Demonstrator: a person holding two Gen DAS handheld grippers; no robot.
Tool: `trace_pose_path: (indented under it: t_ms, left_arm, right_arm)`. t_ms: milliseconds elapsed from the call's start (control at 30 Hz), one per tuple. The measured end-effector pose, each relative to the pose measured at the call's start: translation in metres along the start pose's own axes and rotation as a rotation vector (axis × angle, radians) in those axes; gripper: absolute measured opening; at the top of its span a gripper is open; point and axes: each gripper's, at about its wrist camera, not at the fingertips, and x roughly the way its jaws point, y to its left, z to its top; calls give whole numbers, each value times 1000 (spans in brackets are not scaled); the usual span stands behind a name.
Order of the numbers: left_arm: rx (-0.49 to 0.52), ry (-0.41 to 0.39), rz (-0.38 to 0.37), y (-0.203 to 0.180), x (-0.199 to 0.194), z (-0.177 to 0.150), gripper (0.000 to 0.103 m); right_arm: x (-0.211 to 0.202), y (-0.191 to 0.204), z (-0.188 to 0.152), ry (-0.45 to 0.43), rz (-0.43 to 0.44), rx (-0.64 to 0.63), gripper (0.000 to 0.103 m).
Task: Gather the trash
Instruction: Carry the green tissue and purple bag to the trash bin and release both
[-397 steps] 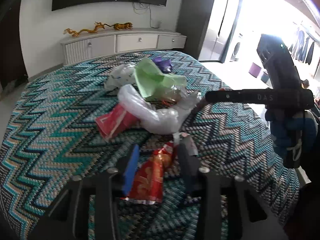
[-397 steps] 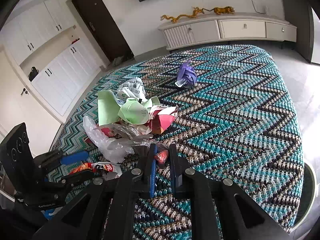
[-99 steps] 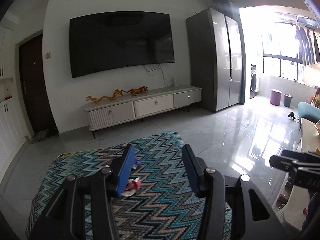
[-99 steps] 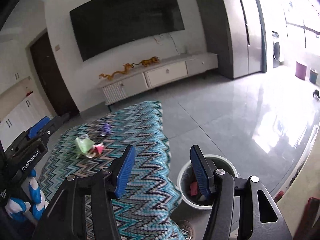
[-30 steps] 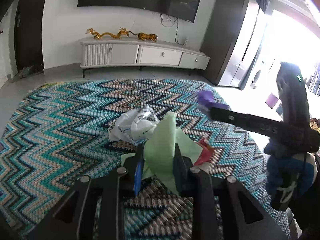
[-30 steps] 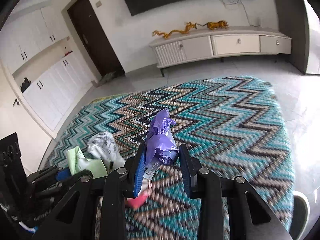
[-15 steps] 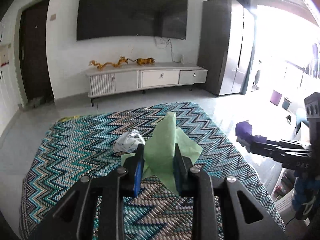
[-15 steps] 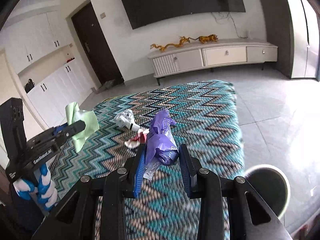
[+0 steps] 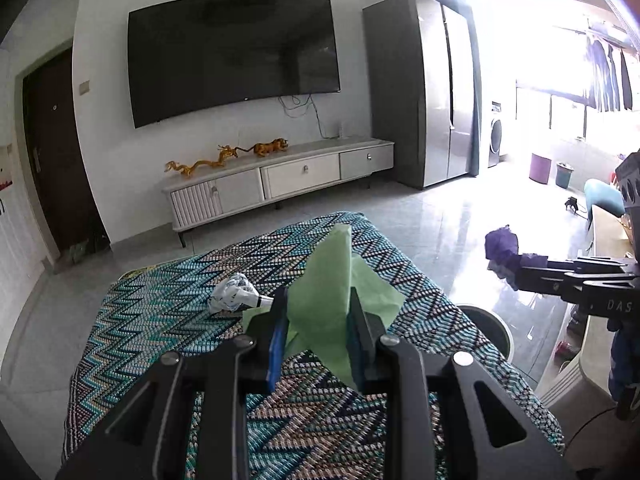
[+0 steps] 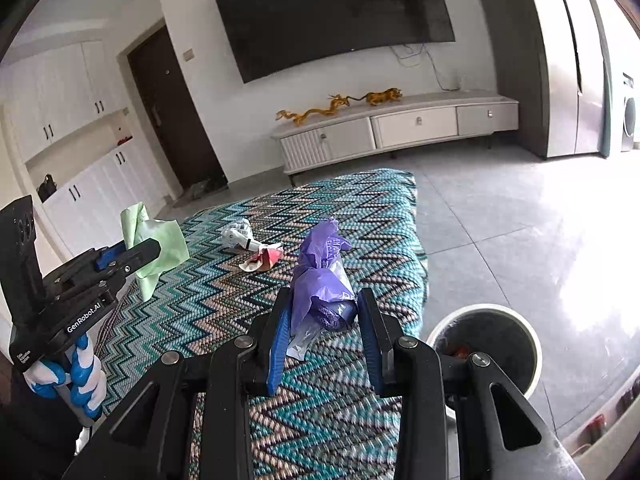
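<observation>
You hold the green paper (image 9: 332, 292) clamped in your left gripper (image 9: 316, 340) and the purple wrapper (image 10: 324, 284) pinched in your right gripper (image 10: 324, 336), both raised above the rug (image 10: 224, 300) (presumably bound for the waste bin (image 10: 486, 344) beside it).

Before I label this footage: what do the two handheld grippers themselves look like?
Both are black two-finger tools with blue pads and silver screws. The left gripper reads "GenRobot.AI" in white, on a blue-and-white twisted handle. The right gripper shows white letters "DAS".
</observation>
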Motion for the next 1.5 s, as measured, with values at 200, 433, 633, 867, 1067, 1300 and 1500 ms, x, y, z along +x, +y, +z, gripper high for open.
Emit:
trace_pose_path:
  t_ms: [200,433,633,867,1067,1300,1500]
  left_arm:
    - [29,-4,-6,-15,-6,2,25]
    - [82,11,-21,-42,-1,5,25]
    - [142,42,-50,-76,15,10,25]
    - [213,96,-106,-124,44,14,25]
    - [259,147,-151,-157,74,13,25]
    - [278,210,-190,-184,115,15,25]
    - [291,267,-223,-205,153,17,27]
  right_arm:
    - [-15,-12,-9,-16,-22,18,33]
    - [-27,-39,-17,-30,-60,61,33]
    - [-29,-70,-28,-26,-96,129,33]
    - [-21,-112,-42,-10,-139,227,33]
    - [-7,-142,-52,26,-155,292,33]
    - [18,-170,-51,75,-175,338,33]
    - [43,-193,-48,118,-201,376,33]
